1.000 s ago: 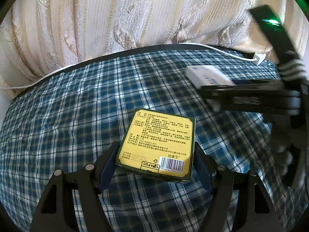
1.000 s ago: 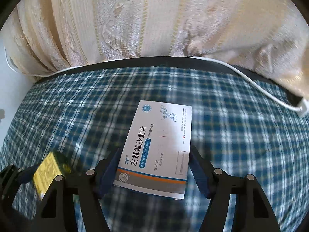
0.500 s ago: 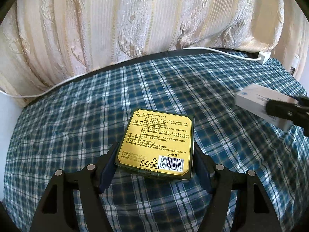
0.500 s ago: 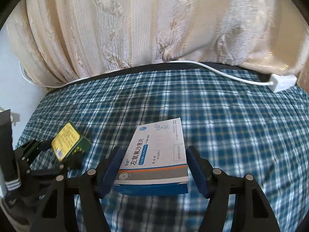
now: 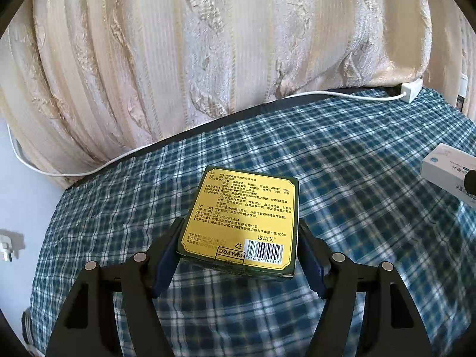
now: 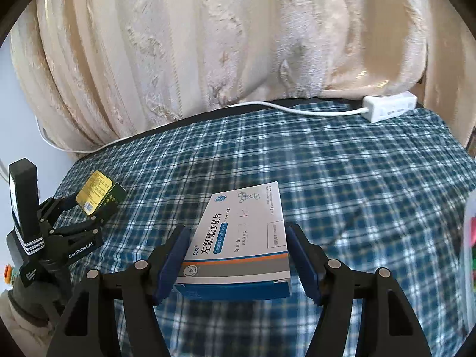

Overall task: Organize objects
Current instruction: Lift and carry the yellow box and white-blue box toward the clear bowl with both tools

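Black linkage frames, silver pivot screws, blue fingers (image 5: pixel 166 255); left gripper (image 6: pixel 89 202) marked "GenRobot.AI", white-striped strap.

The bench (image 5: pixel 342 160) lies before a curtain (image 5: pixel 208 44). A cable (image 6: pixel 312 110) runs along the bench's far edge to a power strip (image 6: pixel 389 107) at the far right corner. The square box (image 5: pixel 242 217) sits between the left gripper's (image 5: pixel 238 253) jaws, above the bench. To its right, the medicine box (image 6: pixel 241 238) sits between the right gripper's (image 6: pixel 236 255) jaws.

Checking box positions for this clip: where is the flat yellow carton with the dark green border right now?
The flat yellow carton sits clamped between the left gripper pads, above the blue plaid tablecloth; in the right wrist view it shows far left.
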`<state>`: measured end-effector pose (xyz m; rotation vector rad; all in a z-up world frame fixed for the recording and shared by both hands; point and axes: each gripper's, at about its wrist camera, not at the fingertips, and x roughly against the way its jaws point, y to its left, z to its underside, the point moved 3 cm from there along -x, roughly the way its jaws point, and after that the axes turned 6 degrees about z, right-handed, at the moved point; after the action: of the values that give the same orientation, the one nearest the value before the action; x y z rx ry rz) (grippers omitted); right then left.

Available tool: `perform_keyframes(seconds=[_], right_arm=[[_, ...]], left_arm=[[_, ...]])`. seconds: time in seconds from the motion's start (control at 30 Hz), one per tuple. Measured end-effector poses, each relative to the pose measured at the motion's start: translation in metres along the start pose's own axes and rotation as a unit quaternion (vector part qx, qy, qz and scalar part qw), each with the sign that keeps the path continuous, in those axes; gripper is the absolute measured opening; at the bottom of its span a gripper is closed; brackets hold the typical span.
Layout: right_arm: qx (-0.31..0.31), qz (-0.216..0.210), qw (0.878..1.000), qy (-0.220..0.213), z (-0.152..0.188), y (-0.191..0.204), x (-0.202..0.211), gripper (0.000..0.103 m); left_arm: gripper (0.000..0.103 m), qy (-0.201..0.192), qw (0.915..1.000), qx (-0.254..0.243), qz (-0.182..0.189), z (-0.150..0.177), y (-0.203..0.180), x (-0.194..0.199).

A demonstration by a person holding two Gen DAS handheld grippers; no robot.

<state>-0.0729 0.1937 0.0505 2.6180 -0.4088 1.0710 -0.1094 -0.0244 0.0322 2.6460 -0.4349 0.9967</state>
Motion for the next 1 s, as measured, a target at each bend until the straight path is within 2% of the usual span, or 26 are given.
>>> perform_keyframes(seconds=[0.5,0.77,1.0], right_arm=[[-0.032,-0.014,0.999,-0.024,0.008,-0.031,0.034,0.071],[-0.059,-0.014,0.998,-0.034,0.012,-0.063,0.047,0.071],[-0.081,0.000,0.995,-0.052,0.016,-0.098,0.065,0.071]], left_arm=[[0.072,-0.020,0.9997,-0.004,0.015,-0.013,-0.053,0.028],[0.072,-0.029,0.9994,-0.009,0.020,-0.022,-0.086,0.038],[0.072,-0.028,0.9987,-0.013,0.040,-0.031,-0.122,0.042]])
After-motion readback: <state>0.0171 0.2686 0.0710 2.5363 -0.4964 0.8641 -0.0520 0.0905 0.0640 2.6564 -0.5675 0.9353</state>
